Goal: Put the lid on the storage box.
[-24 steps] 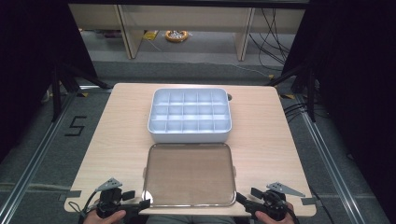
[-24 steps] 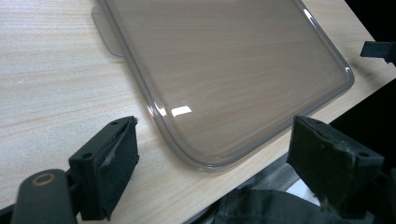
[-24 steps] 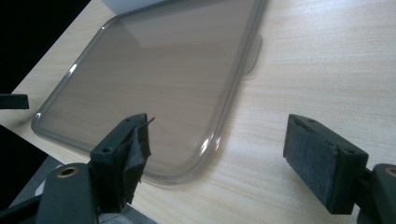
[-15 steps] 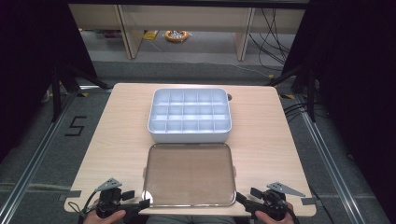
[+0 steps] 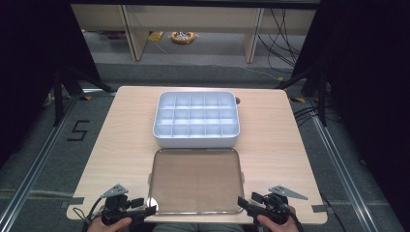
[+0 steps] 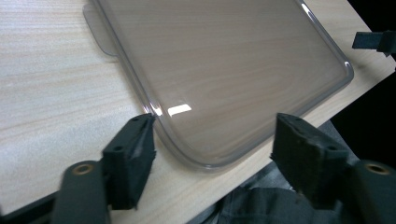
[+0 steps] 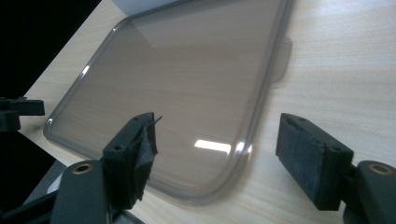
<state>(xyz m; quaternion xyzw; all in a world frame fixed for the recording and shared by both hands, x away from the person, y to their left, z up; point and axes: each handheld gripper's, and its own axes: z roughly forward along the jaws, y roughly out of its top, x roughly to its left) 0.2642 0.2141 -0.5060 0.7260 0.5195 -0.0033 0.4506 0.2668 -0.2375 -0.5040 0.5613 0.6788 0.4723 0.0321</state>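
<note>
A white box (image 5: pixel 196 120) divided into several compartments stands mid-table. In front of it a smoky clear lid (image 5: pixel 196 180) lies flat near the table's front edge. My left gripper (image 5: pixel 144 205) is at the lid's front left corner, held by a hand. It is open, and the lid's corner (image 6: pixel 205 158) lies between its jaws (image 6: pixel 212 140), untouched. My right gripper (image 5: pixel 247 200) is at the front right corner, also open. Its jaws (image 7: pixel 219 140) straddle that corner of the lid (image 7: pixel 187 79) without contact. Each gripper view also shows the other gripper's tip (image 6: pixel 373 41) (image 7: pixel 18 112) far off.
The wooden table (image 5: pixel 125 140) has bare room to the left and right of the box and lid. A small tab (image 6: pixel 95 28) juts from the lid's side. Beyond the table are shelf legs, cables and a floor marking "5" (image 5: pixel 77 130).
</note>
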